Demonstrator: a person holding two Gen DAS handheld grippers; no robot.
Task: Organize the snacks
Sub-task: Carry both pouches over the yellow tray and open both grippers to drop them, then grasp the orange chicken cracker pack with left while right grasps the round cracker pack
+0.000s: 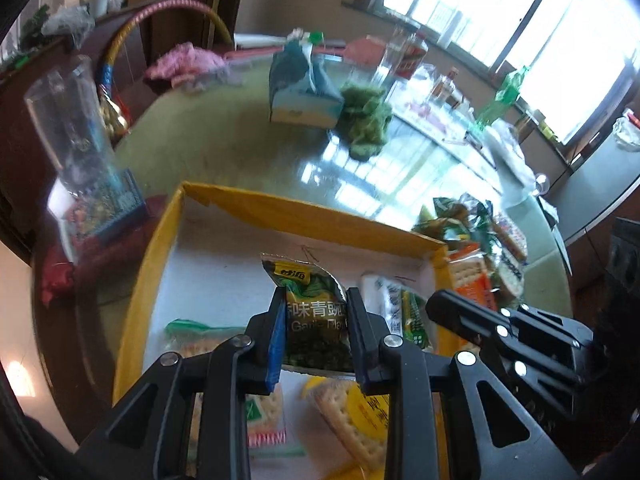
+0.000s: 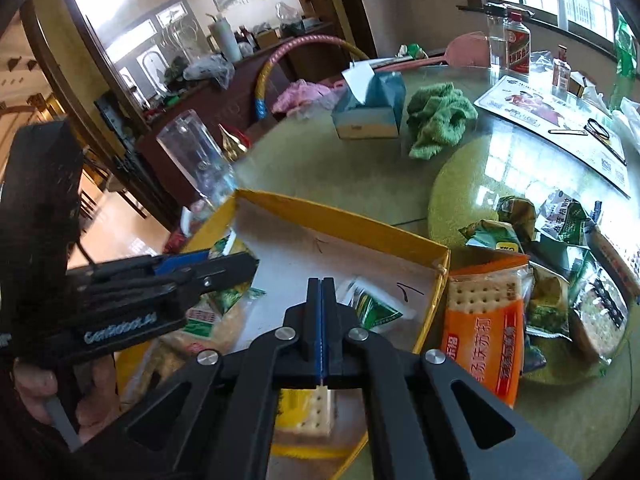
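Observation:
My left gripper [image 1: 316,312] is shut on a green garlic pea packet [image 1: 314,320] and holds it above the yellow box [image 1: 312,216]. Cracker packs [image 1: 352,416] and a white-green sachet [image 1: 390,308] lie in the box. My right gripper [image 2: 322,284] is shut and empty, over the box's right part [image 2: 436,304]. It shows at the right of the left wrist view [image 1: 440,304]. An orange cracker pack [image 2: 484,320] lies just right of the box. A pile of green snack packets [image 2: 560,232] lies further right.
A round glass-topped table [image 2: 360,184] holds a blue tissue box [image 2: 370,108], a green cloth [image 2: 438,118], bottles [image 2: 516,42] and a printed sheet [image 2: 556,120]. A clear glass jar [image 2: 196,160] stands just behind the box's left corner. A dark cabinet stands at the left.

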